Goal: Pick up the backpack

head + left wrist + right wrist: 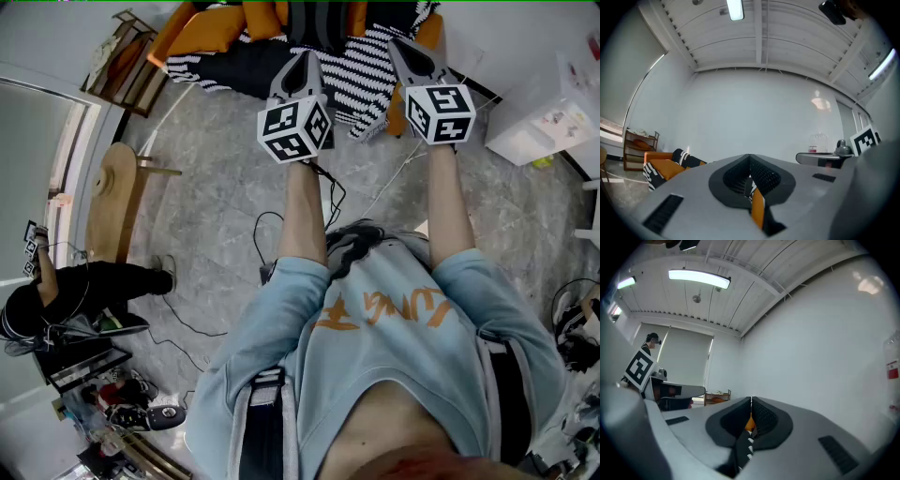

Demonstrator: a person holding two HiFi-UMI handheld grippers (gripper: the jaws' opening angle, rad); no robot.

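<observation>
L gripper (304, 56) & R gripper (397, 43) both clamped tight on backpack (234, 66) fabric, top centre of head view. It looks raised off floor (216, 197), hanging from my jaws. Pickup prob. done; just keep hold.

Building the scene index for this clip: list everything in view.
cushions: several, orange, top centre
striped fabric: one, black and white, ahead of the grippers
wooden rack: one, brown, top left
round table: one, light wood, left
plastic box: one, white, right
cables: a few, black and white, on the floor
other person: one, in black, left
left gripper: grey, shut, level
right gripper: grey, shut, level
</observation>
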